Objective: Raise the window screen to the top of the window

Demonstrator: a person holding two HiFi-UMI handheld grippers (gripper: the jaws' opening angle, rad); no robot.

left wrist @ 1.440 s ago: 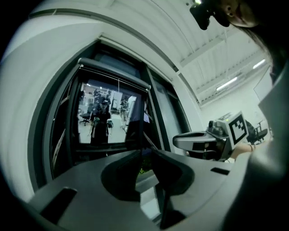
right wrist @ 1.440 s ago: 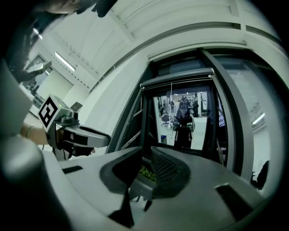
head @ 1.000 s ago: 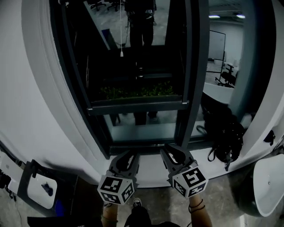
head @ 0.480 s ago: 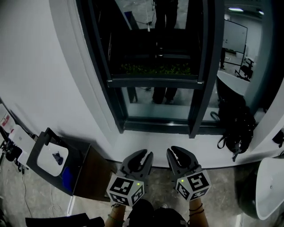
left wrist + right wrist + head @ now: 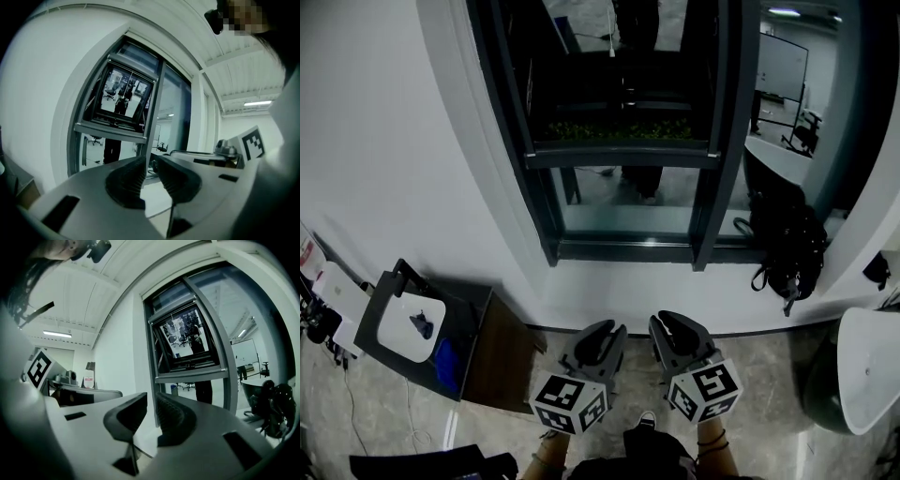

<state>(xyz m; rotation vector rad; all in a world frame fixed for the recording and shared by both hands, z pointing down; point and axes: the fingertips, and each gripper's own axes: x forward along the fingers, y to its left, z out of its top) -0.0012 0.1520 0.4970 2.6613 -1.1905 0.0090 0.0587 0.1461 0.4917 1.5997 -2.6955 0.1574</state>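
Head view shows one white wall (image 5: 412, 187) holding one dark-framed window (image 5: 719, 187). One window screen (image 5: 619, 156) sits in that frame. Its lower rail crosses the opening a little above the bottom of the frame, so the screen is not raised to the top. One pull cord (image 5: 610, 37) hangs in front of the dark pane above the rail.

One black backpack (image 5: 783, 246) rests on the ledge at the window's right corner. One small dark stand (image 5: 403, 323) with a white top is on the floor (image 5: 787, 412) at the left, against the wall.

Two grippers are present, side by side and near each other at the bottom of the picture. The left gripper (image 5: 602, 330) and the right gripper (image 5: 671, 321) both point at the wall below the window, apart from it. Each gripper view shows its fingers separated by a narrow gap with nothing between them.

Against the picture from one second ago: the fingers then lay close to the ledge just under the frame. Both grippers have now drawn back over the floor, well clear of the window. The screen's rail appears unchanged in its place on the frame.
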